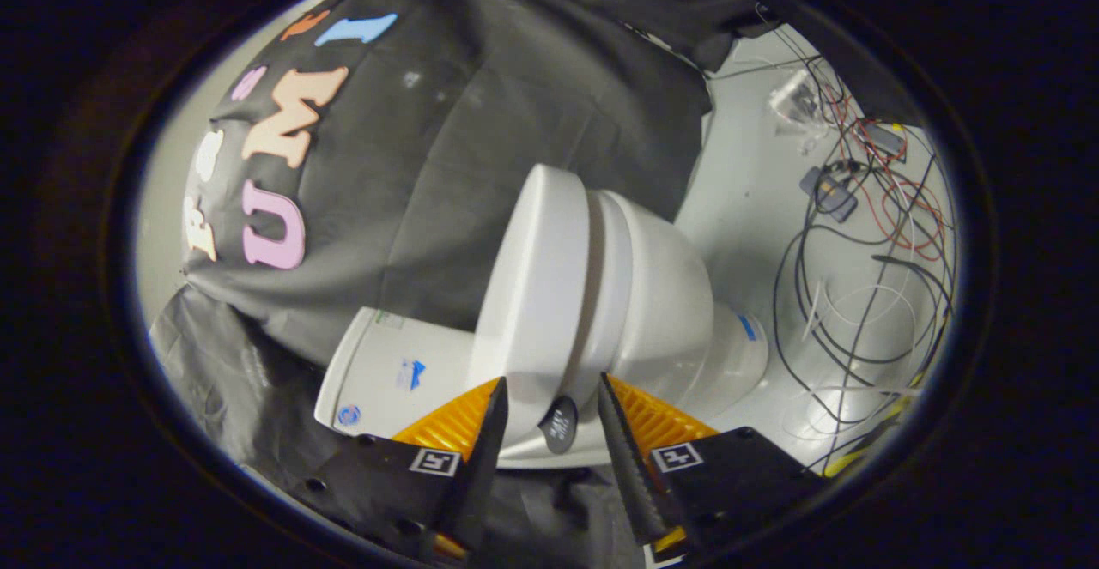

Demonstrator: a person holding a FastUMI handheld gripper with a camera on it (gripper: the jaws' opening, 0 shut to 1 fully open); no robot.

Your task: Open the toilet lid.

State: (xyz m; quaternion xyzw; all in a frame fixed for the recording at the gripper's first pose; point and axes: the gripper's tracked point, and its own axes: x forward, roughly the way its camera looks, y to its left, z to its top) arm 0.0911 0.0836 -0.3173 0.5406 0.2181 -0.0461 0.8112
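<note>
With the gripper point(549, 410) fingers set narrowly either side of the toilet lid point(537, 294) edge, seemingly not pinching, the lid could slip and drop onto the toilet point(678, 311).

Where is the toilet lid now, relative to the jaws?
In the gripper view, the toilet lid stands just ahead of the gripper, its front edge between the open jaws, with the bowl beside it.

Stickers on the toilet tank point(386, 372) seem too blurred to read.
</note>
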